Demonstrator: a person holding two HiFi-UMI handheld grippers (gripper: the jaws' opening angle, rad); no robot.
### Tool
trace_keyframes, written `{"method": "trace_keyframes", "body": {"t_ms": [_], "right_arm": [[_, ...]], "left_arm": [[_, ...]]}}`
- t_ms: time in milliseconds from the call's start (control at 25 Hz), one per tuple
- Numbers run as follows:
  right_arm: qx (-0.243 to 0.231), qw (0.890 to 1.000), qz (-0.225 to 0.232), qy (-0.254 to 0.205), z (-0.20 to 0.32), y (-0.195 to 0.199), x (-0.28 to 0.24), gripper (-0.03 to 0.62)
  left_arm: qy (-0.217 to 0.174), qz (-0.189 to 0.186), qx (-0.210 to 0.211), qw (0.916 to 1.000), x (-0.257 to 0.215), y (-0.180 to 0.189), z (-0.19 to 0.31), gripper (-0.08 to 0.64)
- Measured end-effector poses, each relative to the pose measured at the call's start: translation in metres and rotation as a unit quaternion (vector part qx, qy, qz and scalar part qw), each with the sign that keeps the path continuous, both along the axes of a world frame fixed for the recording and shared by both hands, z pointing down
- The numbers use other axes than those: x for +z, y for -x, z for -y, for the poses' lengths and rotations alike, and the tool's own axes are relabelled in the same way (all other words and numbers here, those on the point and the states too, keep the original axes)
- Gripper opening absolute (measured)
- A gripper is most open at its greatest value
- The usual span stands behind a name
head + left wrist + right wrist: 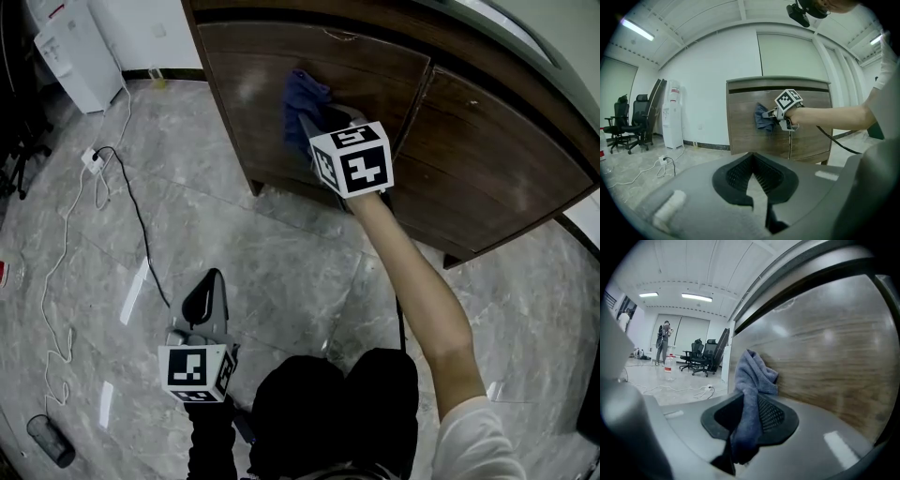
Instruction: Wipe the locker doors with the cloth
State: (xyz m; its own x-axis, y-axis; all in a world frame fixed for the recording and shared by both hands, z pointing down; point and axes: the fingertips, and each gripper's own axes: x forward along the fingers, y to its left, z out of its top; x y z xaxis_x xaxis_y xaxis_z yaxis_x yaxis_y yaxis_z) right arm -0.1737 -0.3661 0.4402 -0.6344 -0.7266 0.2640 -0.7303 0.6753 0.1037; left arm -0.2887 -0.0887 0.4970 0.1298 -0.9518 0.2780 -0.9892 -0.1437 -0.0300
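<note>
Jaws of right gripper [751,398] clamp blue-grey fabric cloth [753,373] lengthwise; bunched end points past tips, onto brown wooden locker door [829,357]. Left gripper [752,161] jaws closed, empty.

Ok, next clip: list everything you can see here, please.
locker: one, dark brown wood, two doors, ahead
cloth: one, blue, against the left door
floor: grey marble tiles
water dispenser: one, white, left of the locker
office chairs: two, black, far left
power strip: one, white, on the floor, cables trailing
bottle: one, clear with red, on the floor far off
bystander: one, far end of the room
dark cylinder: one, on the floor, near left
right gripper: grey, jaws shut on the cloth
left gripper: grey, jaws shut, empty, held low
right forearm: bare, white sleeve
</note>
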Motion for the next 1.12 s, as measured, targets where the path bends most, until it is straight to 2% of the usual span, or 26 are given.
{"method": "trace_keyframes", "body": {"t_ms": [440, 600, 760, 1120], "right_arm": [[-0.012, 0.997, 0.047, -0.063, 0.006, 0.012, -0.101, 0.091], [-0.013, 0.996, 0.045, -0.081, 0.005, 0.014, -0.116, 0.091], [-0.005, 0.995, 0.034, -0.099, 0.005, 0.016, -0.106, 0.091], [-0.004, 0.999, 0.029, -0.044, 0.009, 0.031, -0.027, 0.091]], "left_arm": [[-0.010, 0.014, -0.018, 0.9997, -0.015, 0.013, -0.008, 0.002], [-0.012, 0.012, -0.019, 0.9997, -0.014, 0.015, -0.009, 0.003], [-0.009, 0.007, -0.019, 0.9998, -0.011, 0.016, -0.009, 0.002], [-0.004, 0.004, -0.027, 0.9996, -0.002, 0.029, -0.013, 0.002]]}}
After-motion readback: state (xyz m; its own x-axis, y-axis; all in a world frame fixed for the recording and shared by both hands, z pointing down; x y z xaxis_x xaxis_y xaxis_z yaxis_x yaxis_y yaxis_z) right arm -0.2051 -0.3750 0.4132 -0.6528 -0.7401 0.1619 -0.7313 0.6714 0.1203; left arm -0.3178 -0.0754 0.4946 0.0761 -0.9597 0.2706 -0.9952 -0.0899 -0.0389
